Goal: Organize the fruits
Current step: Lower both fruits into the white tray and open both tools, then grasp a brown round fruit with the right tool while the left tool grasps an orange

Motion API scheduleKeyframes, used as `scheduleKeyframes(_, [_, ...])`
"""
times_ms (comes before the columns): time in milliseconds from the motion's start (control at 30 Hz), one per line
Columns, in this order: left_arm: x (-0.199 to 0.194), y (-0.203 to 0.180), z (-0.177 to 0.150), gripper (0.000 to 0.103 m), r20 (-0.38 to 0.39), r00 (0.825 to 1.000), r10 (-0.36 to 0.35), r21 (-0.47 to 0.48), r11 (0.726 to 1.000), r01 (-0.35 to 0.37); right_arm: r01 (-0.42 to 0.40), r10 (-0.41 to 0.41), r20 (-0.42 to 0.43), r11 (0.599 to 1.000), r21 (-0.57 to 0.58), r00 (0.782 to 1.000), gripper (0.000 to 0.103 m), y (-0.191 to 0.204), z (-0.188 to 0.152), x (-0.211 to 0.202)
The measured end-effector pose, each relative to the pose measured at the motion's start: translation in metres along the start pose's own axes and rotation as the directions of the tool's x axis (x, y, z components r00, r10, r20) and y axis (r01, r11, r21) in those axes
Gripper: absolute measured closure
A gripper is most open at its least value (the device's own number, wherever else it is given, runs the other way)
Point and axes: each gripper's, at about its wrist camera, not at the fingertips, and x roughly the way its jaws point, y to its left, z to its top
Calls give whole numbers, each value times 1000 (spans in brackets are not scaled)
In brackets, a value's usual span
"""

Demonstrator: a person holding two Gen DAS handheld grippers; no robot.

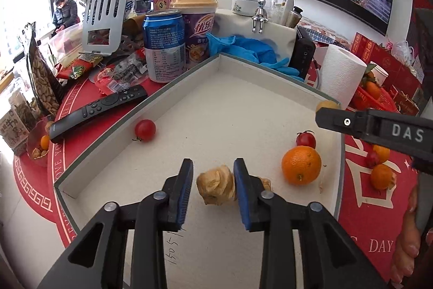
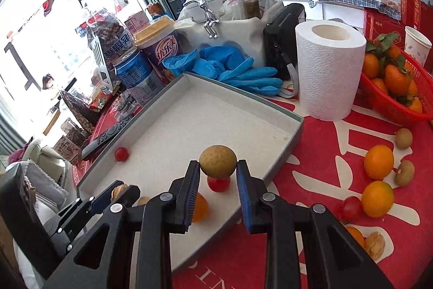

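Note:
A shallow white tray (image 1: 135, 110) lies on the red tablecloth. My left gripper (image 1: 214, 172) is open low over its near part. A papery tan husk fruit (image 1: 216, 184) lies on the tray floor between the blue pads, with a gap at the left pad. An orange (image 1: 301, 165) and two cherry tomatoes (image 1: 145, 129) (image 1: 305, 139) also lie in the tray. My right gripper (image 2: 217, 169) is shut on a small brown-green kiwi (image 2: 217, 161), held above the tray's near right part, over a tomato (image 2: 218, 184). It enters the left wrist view at the right (image 1: 327, 113).
Loose oranges (image 2: 378, 161), small kiwis (image 2: 404, 137), a cherry tomato (image 2: 351, 207) and a husk fruit (image 2: 374, 244) lie on the cloth right of the tray. A paper towel roll (image 2: 328, 69), red tangerine basket (image 2: 397, 99), blue gloves (image 2: 230, 69), can (image 1: 163, 45) and remote (image 1: 100, 110) crowd the tray's far sides.

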Motion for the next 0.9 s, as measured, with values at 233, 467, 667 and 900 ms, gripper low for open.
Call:
scheduleKeyframes(233, [-15, -6, -1, 14, 74, 997, 23, 31, 999, -25, -3, 3, -4, 1000, -2, 1000, 25, 0, 6, 7])
scheduleKeyframes(467, [-24, -8, -2, 14, 104, 994, -45, 37, 998, 41, 214, -208, 143, 976, -29, 968, 16, -19, -2, -53])
scheduleKeyframes(667, [-41, -28, -7, 14, 158, 981, -113, 102, 990, 98, 327, -341, 80, 934, 143, 937, 16, -95, -36, -81])
scheduleKeyframes(900, [-59, -81, -21, 14, 109, 963, -248, 261, 942, 213, 331, -341, 43, 931, 152, 939, 16, -127, -80, -97])
